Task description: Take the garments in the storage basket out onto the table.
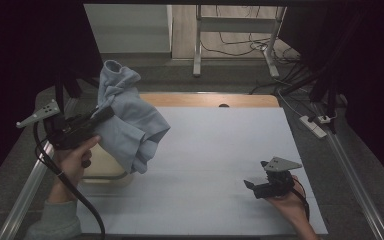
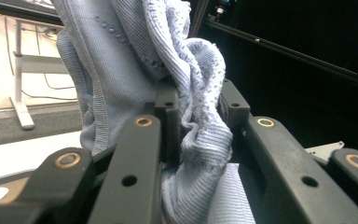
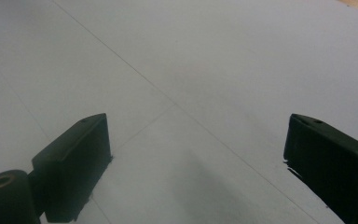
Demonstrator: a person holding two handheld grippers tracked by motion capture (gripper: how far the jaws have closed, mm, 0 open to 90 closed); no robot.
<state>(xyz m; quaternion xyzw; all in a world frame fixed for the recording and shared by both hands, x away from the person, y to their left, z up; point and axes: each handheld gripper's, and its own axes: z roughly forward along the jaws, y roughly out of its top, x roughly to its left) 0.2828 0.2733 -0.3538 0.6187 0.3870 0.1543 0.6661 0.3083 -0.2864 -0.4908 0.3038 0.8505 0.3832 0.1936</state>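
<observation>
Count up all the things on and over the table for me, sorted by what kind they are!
Grippers: 2, the left gripper and the right gripper
Blue knitted garments: 1, the sweater held up by the left gripper
Cream tubs: 1, the tub under the sweater
Total: 4
</observation>
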